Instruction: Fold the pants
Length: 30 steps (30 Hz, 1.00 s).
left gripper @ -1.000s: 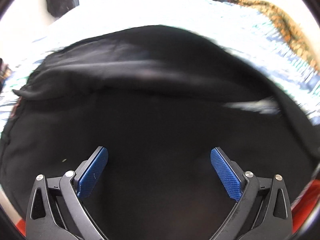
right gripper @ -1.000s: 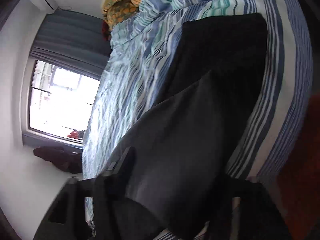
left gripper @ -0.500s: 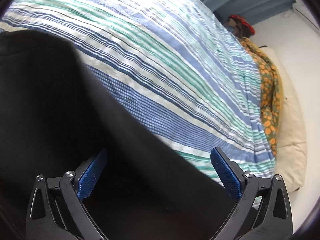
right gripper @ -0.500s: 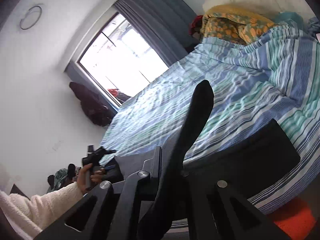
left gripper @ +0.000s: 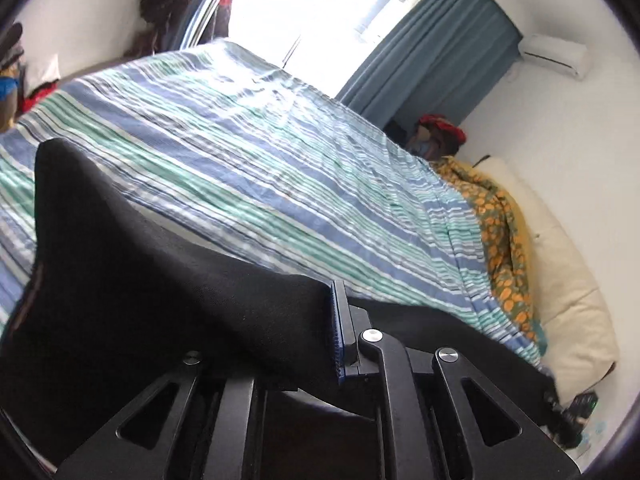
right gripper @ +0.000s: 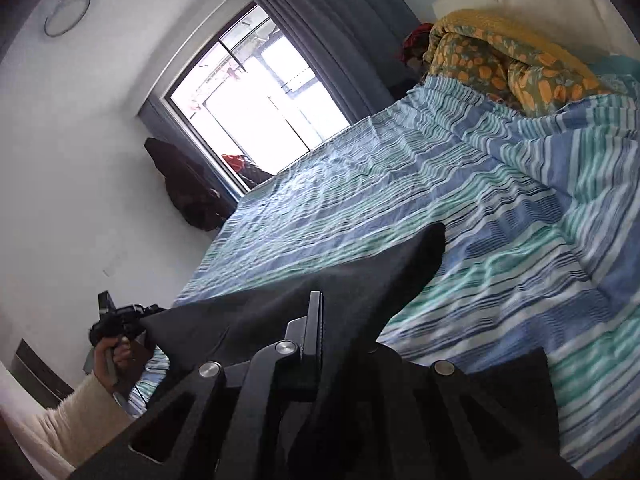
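The black pants [left gripper: 160, 288] hang stretched between my two grippers above the striped bed [left gripper: 280, 168]. In the left wrist view my left gripper [left gripper: 334, 332] has its jaws closing tight on a fold of the pants, and the blue pad [left gripper: 338, 344] presses against the cloth. In the right wrist view my right gripper [right gripper: 320, 328] is shut on the pants [right gripper: 360, 280], and cloth drapes over its right finger. That view also shows the left gripper [right gripper: 120, 322] at far left, held by a hand [right gripper: 116, 356] in a cream sleeve, gripping the pants' other corner.
The blue, green and white striped bed cover [right gripper: 480, 220] spreads ahead. An orange-patterned blanket [left gripper: 504, 240] and a cream pillow [left gripper: 568, 300] lie at its head. A bright window [right gripper: 256, 100] with blue curtains [left gripper: 420, 52] is beyond, with dark clothes [right gripper: 188, 188] beside it.
The left gripper's jaws went from wide open to shut on the pants. Both grippers rose and rolled, lifting the pants off the bed.
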Available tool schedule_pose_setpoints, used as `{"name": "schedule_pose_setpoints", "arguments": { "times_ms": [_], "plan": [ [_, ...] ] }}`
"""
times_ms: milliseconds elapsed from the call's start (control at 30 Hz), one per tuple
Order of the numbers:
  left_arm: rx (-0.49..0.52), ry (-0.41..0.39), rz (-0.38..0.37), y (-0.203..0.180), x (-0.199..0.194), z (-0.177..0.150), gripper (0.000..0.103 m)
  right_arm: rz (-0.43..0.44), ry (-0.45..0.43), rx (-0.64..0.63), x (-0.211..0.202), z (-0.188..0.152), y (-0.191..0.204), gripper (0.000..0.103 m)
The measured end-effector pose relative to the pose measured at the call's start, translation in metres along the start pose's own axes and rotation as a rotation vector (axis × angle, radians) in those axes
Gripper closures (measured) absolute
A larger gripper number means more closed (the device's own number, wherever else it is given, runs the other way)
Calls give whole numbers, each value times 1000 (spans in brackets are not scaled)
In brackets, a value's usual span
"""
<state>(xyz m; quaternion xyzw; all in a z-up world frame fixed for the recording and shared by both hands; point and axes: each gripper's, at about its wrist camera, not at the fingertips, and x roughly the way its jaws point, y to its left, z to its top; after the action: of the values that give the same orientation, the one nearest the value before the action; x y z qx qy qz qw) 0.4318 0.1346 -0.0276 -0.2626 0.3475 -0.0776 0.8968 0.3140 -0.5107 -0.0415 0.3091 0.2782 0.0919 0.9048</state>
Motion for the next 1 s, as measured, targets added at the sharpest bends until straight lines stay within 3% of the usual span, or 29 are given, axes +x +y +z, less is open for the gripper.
{"name": "schedule_pose_setpoints", "arguments": {
  "times_ms": [100,200,233,267,300,367,467,500,567,633,667,733,867,933,1000],
  "plan": [
    [-9,54,70,22,-12,-75,85,-81,108,18,18,-21,-22,100],
    [-52,287,171,58,34,-170,87,-262,258,79,38,-68,-76,100],
    [-87,335,183,66,46,-187,90,-336,316,93,46,-84,-96,100],
    [-118,351,183,71,52,-198,89,-399,366,106,52,-100,-114,98],
    [-126,328,179,70,52,-200,89,-405,378,144,51,-109,-128,95],
    [-90,323,179,61,52,-194,89,-349,317,238,37,-107,-141,92],
    [-46,316,182,52,50,-188,89,-291,245,277,13,-103,-148,51],
    [-50,318,188,52,51,-189,89,-267,232,305,8,-104,-153,48],
    [-62,323,193,54,53,-193,89,-233,221,362,-1,-108,-161,51],
    [-43,316,206,50,56,-192,89,-238,265,340,-2,-112,-160,93],
    [-35,314,210,48,54,-192,89,-282,293,282,1,-111,-153,97],
    [-35,292,212,43,51,-187,89,-348,319,140,6,-101,-137,97],
    [28,251,197,32,42,-197,84,-392,159,-55,-11,-70,-110,97],
    [50,301,214,29,56,-208,83,-491,214,-85,1,-73,-125,97],
    [62,291,231,26,58,-212,83,-534,297,-64,14,-87,-144,97]
  ]
}}
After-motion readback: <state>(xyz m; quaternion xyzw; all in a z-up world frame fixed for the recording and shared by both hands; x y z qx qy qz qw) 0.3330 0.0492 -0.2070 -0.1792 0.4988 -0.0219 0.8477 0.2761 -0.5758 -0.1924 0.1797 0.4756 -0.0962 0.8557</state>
